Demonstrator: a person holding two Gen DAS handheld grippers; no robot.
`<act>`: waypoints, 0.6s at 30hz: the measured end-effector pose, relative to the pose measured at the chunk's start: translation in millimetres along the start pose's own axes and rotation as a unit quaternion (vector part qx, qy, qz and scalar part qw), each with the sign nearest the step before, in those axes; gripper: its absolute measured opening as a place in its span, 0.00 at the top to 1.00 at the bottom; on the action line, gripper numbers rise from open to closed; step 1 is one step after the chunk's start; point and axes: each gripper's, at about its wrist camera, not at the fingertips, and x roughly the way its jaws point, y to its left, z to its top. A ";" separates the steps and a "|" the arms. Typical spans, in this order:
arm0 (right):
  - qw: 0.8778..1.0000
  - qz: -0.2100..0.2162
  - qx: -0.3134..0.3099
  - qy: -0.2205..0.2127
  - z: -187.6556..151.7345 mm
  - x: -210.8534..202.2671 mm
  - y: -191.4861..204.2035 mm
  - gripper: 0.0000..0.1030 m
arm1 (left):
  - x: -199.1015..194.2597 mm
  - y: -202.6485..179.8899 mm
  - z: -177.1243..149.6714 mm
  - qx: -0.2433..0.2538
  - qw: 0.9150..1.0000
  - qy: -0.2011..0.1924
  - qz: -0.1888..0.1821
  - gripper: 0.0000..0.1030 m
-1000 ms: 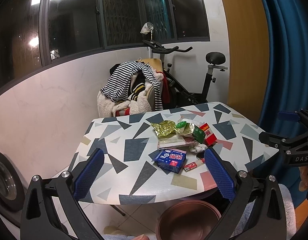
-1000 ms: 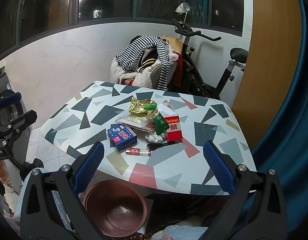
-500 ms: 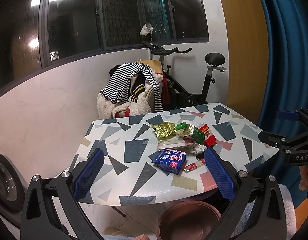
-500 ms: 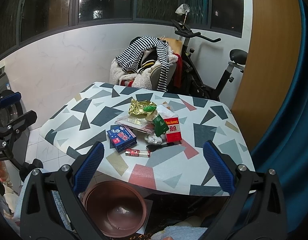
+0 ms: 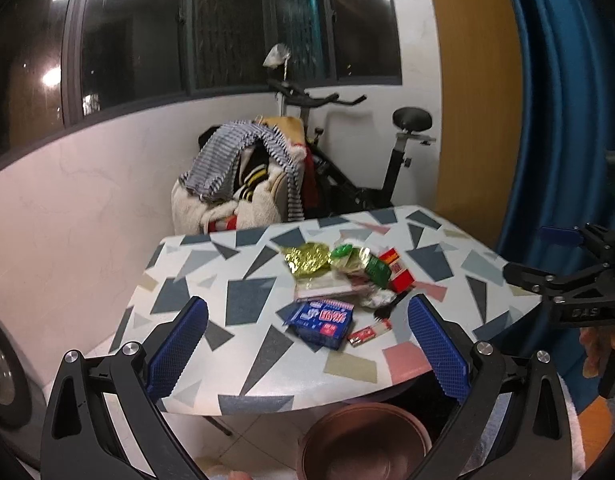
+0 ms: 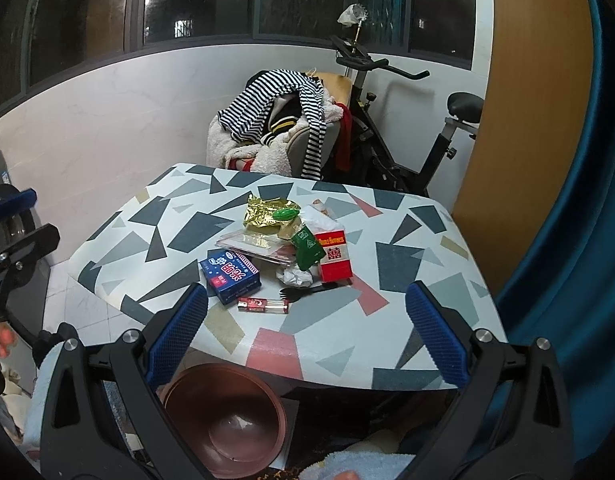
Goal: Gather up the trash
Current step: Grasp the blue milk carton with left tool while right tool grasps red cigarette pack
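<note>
Nothing's collected yet: both the left gripper (image 5: pixel 307 344) and right gripper (image 6: pixel 305 340) hang wide open and empty, trash pile (image 6: pixel 283 248) mid-frame on the table (image 6: pixel 407 280), brown bin (image 6: pixel 225 412) bottom-center looking empty.

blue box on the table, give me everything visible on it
The blue box is a small flat rectangular carton, seemingly printed cardboard, with white characters and a red patch on its top face and a striped strip along one end. It looks closed and undamaged. It lies flat on the patterned table, on the near-left side of the litter pile, skewed to the table edge. A small red-and-clear tube lies just in front of it; whether they touch is unclear. Neither hand-held gripper touches it.
</note>
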 end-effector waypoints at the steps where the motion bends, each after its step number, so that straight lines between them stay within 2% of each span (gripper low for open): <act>1: 1.000 0.014 0.004 0.004 -3.6 5.1 -1.4 0.05 | 4.5 2.2 -3.0 -0.003 1.000 0.003 0.006 0.05; 3: 1.000 0.027 0.009 0.008 -10.3 15.6 -2.8 0.05 | 13.3 5.4 -9.6 -0.008 1.000 0.007 0.006 0.05; 5: 0.999 0.029 0.006 0.021 -18.0 30.3 -3.1 0.05 | 20.6 9.5 -14.7 -0.014 1.000 0.003 -0.023 0.05; 10: 0.998 0.022 0.003 0.053 -40.4 63.9 -6.0 0.05 | 43.8 17.2 -31.5 -0.015 1.000 -0.001 -0.026 0.05; 16: 0.995 0.029 0.035 0.094 -65.0 101.4 -21.2 0.05 | 79.6 26.6 -51.2 -0.046 0.997 0.036 -0.048 0.05; 18: 0.994 0.018 0.034 0.101 -69.0 110.9 -22.6 0.05 | 91.3 27.0 -57.7 -0.043 0.998 0.045 -0.029 0.05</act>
